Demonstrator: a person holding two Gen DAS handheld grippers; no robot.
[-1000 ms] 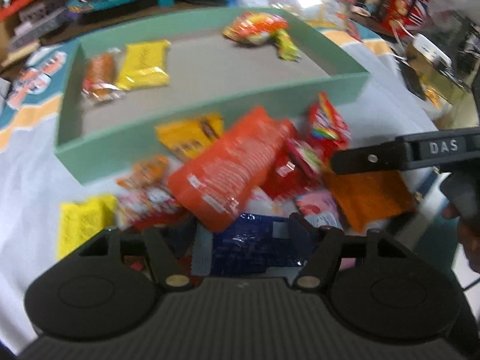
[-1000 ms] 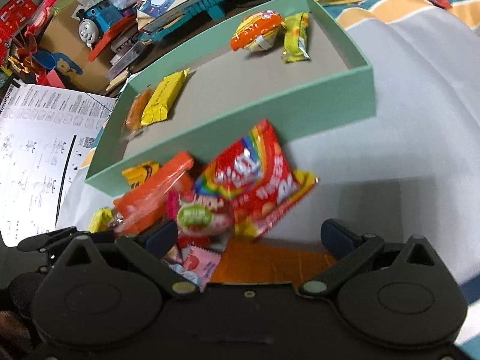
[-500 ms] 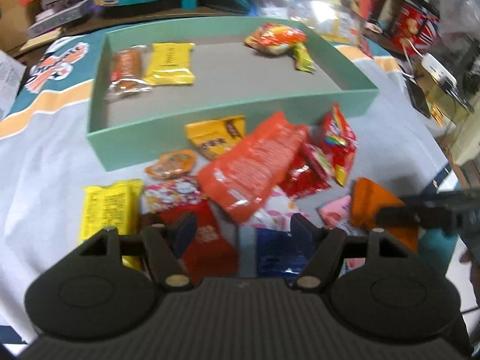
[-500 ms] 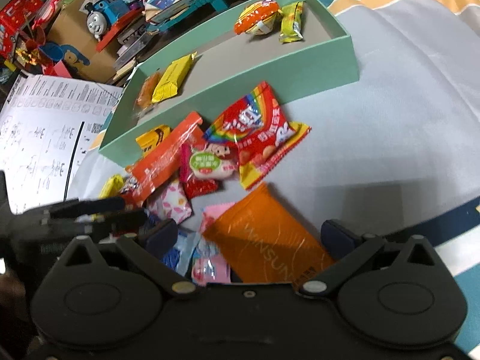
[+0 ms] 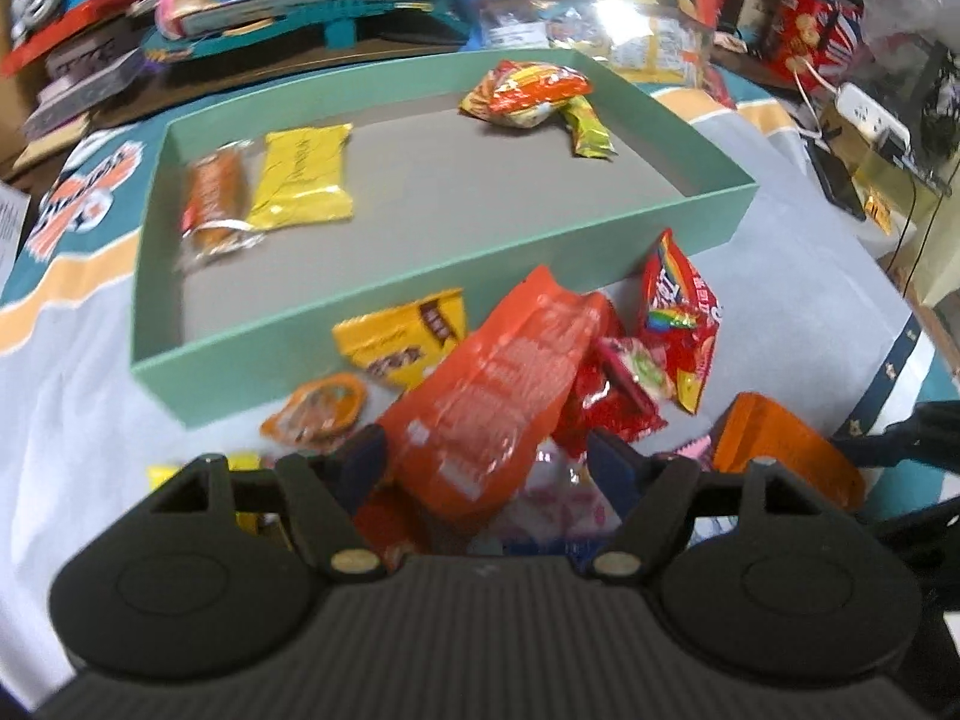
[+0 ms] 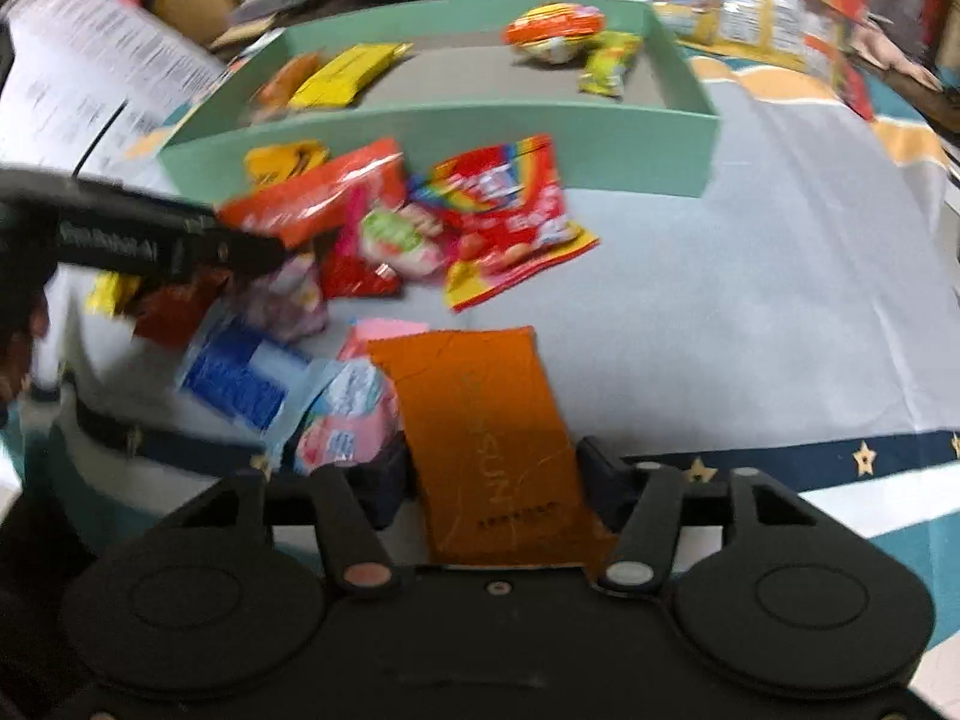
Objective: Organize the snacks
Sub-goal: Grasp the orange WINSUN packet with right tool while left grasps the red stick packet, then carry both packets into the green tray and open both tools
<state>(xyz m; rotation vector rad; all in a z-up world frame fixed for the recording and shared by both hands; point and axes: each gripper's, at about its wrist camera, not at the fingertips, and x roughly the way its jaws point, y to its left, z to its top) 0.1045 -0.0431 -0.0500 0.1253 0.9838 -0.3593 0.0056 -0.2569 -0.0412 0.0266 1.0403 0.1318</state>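
Observation:
A green tray (image 5: 420,294) (image 6: 450,138) holds a brown bar (image 5: 213,204), a yellow pack (image 5: 303,177), an orange-red bag (image 5: 528,87) and a small green-yellow pack (image 5: 588,129). A heap of loose snacks lies in front of it. My left gripper (image 5: 486,462) is open, its fingers either side of the long orange pack (image 5: 498,390); it also shows in the right wrist view (image 6: 240,249). My right gripper (image 6: 489,474) is open, its fingers either side of a flat orange packet (image 6: 492,420), which also shows in the left wrist view (image 5: 780,450).
The heap holds a rainbow red bag (image 5: 678,312) (image 6: 504,216), a yellow chocolate pack (image 5: 408,336), a blue pack (image 6: 240,378), a pink pack (image 6: 348,420) and red packs. Toys, books and boxes crowd behind the tray. Paper sheets (image 6: 72,90) lie at the left.
My left gripper has come forward, so its fingers now flank the long orange pack. My right gripper has pulled back and swung right, so the flat orange packet now lies between its fingers.

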